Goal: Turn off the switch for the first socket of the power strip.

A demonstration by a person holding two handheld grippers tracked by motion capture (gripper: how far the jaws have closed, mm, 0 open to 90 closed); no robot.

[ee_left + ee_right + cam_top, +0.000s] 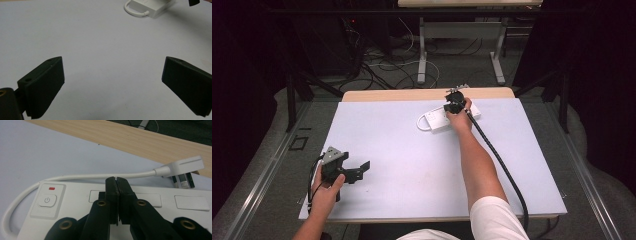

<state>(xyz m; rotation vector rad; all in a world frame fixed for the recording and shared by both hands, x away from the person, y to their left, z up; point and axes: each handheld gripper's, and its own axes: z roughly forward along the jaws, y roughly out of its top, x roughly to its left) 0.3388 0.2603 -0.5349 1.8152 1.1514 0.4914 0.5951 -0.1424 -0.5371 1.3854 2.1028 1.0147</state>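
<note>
Hovering your right gripper [116, 180] over the white power strip [155, 220] at the table's [377, 150] far edge, you hold its jaws pressed together with nothing between them, tips above the sockets. This looks like the approach before pressing the power button [47, 200], which sits off to one side of the tips; shift toward it and come down squarely. Your left gripper [112, 75] rests near you, jaws wide apart, holding nothing.
</note>
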